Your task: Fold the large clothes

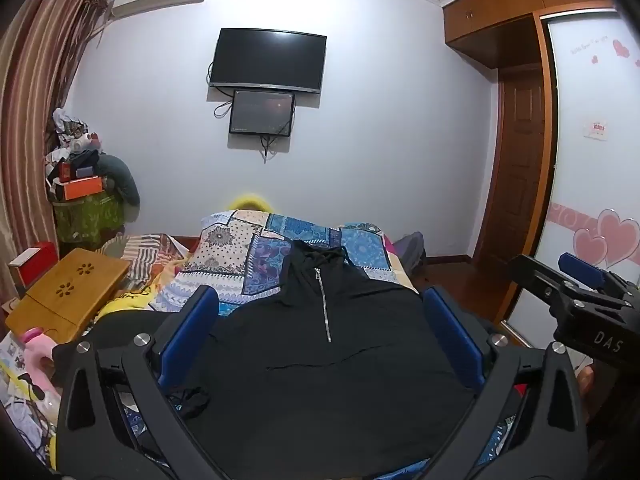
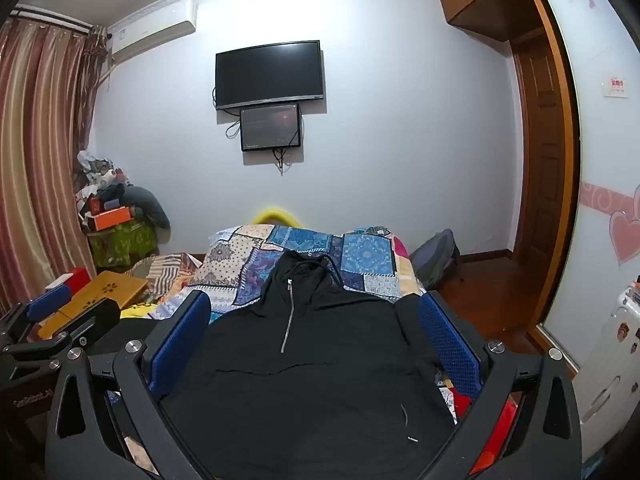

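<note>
On a patchwork bedspread (image 1: 256, 248) below the wall-mounted television (image 1: 267, 59), a black hooded pullover (image 1: 320, 360) is seen laid flat, front up, hood toward the television. To the left of the pullover, a wooden lap desk (image 1: 68, 292) is crowded against the bed's edge. The left gripper (image 1: 320, 320) and, further right, the right gripper (image 2: 316, 316) are both held above the pullover's body with jaws spread wide and nothing gripped. A snag may be risked: a sleeve could be dragged onto the lap desk, or only the top layer pinched, leaving the fold lopsided. The pullover is shown as dark, soft and loosely creased, with a short silver zip (image 1: 324, 304) at the chest and one drawcord (image 2: 405, 416) trailing.
</note>
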A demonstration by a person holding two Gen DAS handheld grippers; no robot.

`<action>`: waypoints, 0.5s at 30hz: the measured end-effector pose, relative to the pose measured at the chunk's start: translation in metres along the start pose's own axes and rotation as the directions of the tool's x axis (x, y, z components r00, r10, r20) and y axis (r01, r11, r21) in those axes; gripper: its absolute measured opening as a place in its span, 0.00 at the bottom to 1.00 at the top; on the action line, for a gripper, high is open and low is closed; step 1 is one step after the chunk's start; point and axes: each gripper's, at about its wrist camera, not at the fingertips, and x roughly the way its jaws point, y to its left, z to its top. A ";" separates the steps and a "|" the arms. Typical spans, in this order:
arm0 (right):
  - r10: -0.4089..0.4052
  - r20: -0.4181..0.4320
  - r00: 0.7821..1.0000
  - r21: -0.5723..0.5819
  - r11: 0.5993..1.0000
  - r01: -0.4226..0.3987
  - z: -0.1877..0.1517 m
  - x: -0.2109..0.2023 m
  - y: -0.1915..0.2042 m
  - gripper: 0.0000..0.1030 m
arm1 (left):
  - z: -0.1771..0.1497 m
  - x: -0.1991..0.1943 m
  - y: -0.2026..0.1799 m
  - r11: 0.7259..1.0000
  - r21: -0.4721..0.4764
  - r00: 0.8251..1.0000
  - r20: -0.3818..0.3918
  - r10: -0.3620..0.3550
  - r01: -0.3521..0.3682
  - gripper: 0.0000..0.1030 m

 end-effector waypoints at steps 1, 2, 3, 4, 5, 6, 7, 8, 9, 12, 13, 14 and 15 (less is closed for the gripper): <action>0.000 0.001 1.000 0.001 1.000 0.000 0.000 0.000 0.000 1.00 | 0.000 -0.001 -0.001 1.000 0.003 1.000 0.002 0.000 0.000 1.00; 0.002 0.000 1.000 0.001 1.000 -0.002 0.000 0.000 0.000 1.00 | -0.002 -0.004 -0.004 1.000 0.006 1.000 0.009 -0.004 0.004 1.00; 0.003 -0.001 1.000 0.001 1.000 -0.003 0.000 0.000 0.000 1.00 | -0.002 -0.005 -0.004 1.000 0.006 1.000 0.005 -0.004 0.004 1.00; 0.003 -0.001 1.000 0.000 1.000 -0.003 0.000 0.000 0.000 1.00 | -0.003 -0.001 -0.006 1.000 0.011 1.000 -0.009 -0.004 0.004 1.00; 0.003 -0.002 1.000 -0.001 1.000 -0.003 -0.001 0.000 0.001 1.00 | -0.006 0.003 -0.005 1.000 0.007 1.000 -0.012 -0.002 0.002 1.00; 0.003 -0.001 1.000 -0.002 1.000 -0.004 -0.001 0.000 0.001 1.00 | -0.006 0.003 0.003 1.000 0.003 1.000 -0.017 -0.008 0.008 1.00; 0.003 -0.002 1.000 -0.003 1.000 -0.003 -0.001 0.000 0.001 1.00 | -0.006 0.003 0.002 1.000 0.007 1.000 -0.017 -0.005 0.005 1.00; 0.003 -0.003 1.000 -0.004 1.000 -0.003 -0.001 0.000 0.002 1.00 | -0.006 0.005 0.006 1.000 0.013 1.000 -0.021 -0.005 0.005 1.00; 0.003 -0.004 1.000 -0.005 1.000 -0.003 -0.001 0.000 0.001 1.00 | -0.005 0.005 0.005 1.000 0.019 1.000 -0.022 -0.001 0.001 1.00; 0.003 -0.007 1.000 -0.006 1.000 -0.003 -0.001 0.001 0.001 1.00 | -0.002 0.005 -0.002 1.000 0.030 1.000 -0.023 0.009 -0.008 1.00; 0.003 -0.008 1.000 -0.005 1.000 -0.003 -0.002 -0.002 0.006 1.00 | -0.002 0.005 -0.003 1.000 0.029 1.000 -0.022 0.011 -0.010 1.00; 0.005 -0.011 1.000 -0.005 1.000 -0.005 -0.003 0.001 0.006 1.00 | -0.002 0.006 -0.004 1.000 0.028 1.000 -0.022 0.011 -0.010 1.00; 0.007 -0.013 1.000 -0.006 1.000 -0.007 -0.002 0.001 0.005 1.00 | -0.003 0.007 -0.005 1.000 0.028 1.000 -0.022 0.011 -0.010 1.00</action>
